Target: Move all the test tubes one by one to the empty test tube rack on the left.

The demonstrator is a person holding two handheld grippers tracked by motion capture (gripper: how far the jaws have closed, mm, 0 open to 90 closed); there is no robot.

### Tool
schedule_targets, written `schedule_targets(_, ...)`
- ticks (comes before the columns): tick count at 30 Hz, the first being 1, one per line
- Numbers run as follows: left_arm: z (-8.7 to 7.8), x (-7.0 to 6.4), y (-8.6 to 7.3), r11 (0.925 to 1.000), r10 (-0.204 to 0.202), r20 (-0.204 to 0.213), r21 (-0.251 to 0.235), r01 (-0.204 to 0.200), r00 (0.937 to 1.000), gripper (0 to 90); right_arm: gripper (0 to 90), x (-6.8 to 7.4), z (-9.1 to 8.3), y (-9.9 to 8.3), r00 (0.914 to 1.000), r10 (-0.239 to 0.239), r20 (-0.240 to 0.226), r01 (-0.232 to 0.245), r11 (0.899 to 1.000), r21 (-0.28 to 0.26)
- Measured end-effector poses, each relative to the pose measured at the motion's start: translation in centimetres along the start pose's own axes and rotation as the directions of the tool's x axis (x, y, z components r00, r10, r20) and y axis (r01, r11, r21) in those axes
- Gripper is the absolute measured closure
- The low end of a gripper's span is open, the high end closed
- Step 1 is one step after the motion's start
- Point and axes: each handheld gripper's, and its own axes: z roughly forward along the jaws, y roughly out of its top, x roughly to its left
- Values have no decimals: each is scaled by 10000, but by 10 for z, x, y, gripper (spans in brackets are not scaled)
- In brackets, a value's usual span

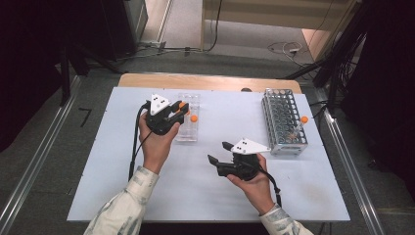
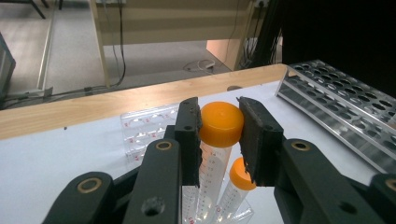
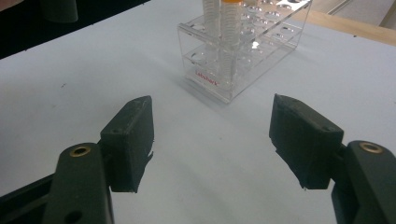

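Note:
My left gripper (image 1: pixel 181 108) is shut on the orange cap of a clear graduated tube (image 2: pixel 221 125), which stands upright in a clear plastic rack (image 1: pixel 189 128). A second orange-capped tube (image 2: pixel 241 174) stands just beside it in the same rack. My right gripper (image 1: pixel 219 152) hovers open over the white table, right of that rack and apart from it, with nothing between its jaws. From the right gripper view (image 3: pixel 212 140) the clear rack (image 3: pixel 219 79) stands ahead with two tubes (image 3: pixel 229 42) in it.
A metal tube rack (image 1: pixel 284 122) stands at the table's right, with one orange-capped tube (image 1: pixel 303 120) leaning at its right side. The white sheet (image 1: pixel 205 196) covers a wooden table (image 1: pixel 210 81). Cables and dark stands surround it.

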Motion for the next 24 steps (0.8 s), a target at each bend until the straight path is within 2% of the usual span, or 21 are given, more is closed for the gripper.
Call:
schedule_targets(11, 13, 0, -21, 9988, 42, -229, 498, -30, 9997, 700, 296, 0, 0, 0, 10000, -83, -16, 83, 10000, 1)
schedule_targets(20, 14, -3, -26, 9979, 237, -282, 617, -219, 9993, 697, 296, 1, 1, -1, 9999, -101, -17, 101, 9999, 51)
schedule_targets(24, 14, -3, -25, 9978, 184, -261, 643, -167, 9995, 617, 296, 0, 1, -1, 9999, -104, -16, 104, 9999, 59)
